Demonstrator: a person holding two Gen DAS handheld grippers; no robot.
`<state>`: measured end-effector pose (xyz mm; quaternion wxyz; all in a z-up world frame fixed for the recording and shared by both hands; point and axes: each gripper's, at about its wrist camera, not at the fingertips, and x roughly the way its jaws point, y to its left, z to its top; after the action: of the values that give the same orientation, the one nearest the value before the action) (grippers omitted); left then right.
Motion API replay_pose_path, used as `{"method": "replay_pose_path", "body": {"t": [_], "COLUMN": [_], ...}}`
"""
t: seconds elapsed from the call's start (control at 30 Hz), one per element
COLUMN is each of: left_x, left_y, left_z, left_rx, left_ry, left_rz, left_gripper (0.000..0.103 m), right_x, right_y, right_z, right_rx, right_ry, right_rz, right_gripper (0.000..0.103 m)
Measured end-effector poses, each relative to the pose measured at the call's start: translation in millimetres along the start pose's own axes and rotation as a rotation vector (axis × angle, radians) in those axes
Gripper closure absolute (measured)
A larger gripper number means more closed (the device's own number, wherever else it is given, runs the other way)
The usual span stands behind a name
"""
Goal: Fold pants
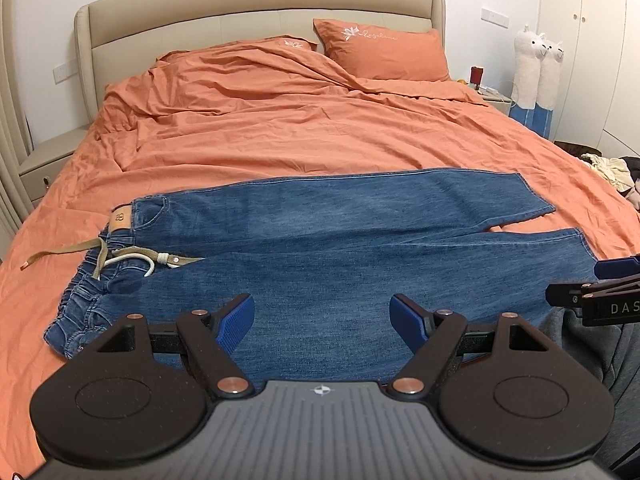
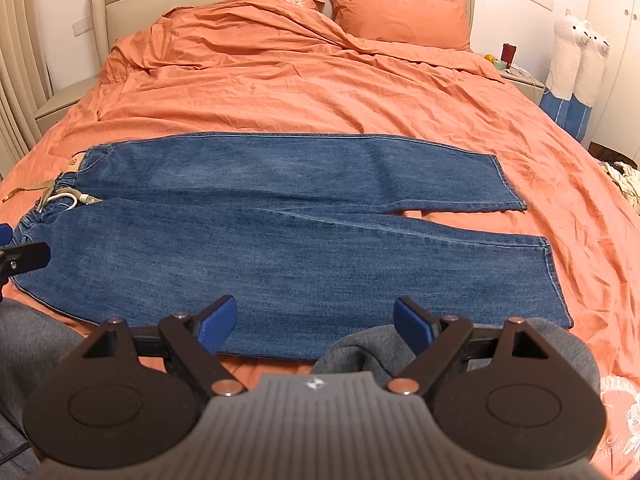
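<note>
The pants (image 2: 280, 232) lie flat and unfolded across the bed (image 2: 320, 96), waistband toward 9 o'clock and the two leg hems toward 3 o'clock, slightly parted, so by my reading no fold has been made and the whole task is left. The left hand-held gripper (image 1: 322, 318) hovers over the near leg at 6 o'clock, fingers spread wide, holding nothing. The right hand-held gripper (image 2: 315, 322) is likewise spread wide and empty above the near edge of the denim, touching no cloth that I can see.
</note>
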<state>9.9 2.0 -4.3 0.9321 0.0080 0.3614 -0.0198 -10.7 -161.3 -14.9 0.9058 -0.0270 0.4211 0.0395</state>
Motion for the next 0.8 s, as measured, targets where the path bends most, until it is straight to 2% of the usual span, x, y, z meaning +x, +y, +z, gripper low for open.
{"method": "replay_pose_path", "body": {"t": [0.8], "left_x": [-0.3], "left_y": [-1.9], "left_z": [0.1], "left_rx": [0.002], "left_ry": [-0.001], "left_rz": [0.0], "left_gripper": [0.013], "right_x": [0.8], "right_y": [-0.2], "right_z": [-5.1], "right_rx": [0.004], "right_ry": [0.004], "right_rz": [0.004], "right_gripper": [0.021]}}
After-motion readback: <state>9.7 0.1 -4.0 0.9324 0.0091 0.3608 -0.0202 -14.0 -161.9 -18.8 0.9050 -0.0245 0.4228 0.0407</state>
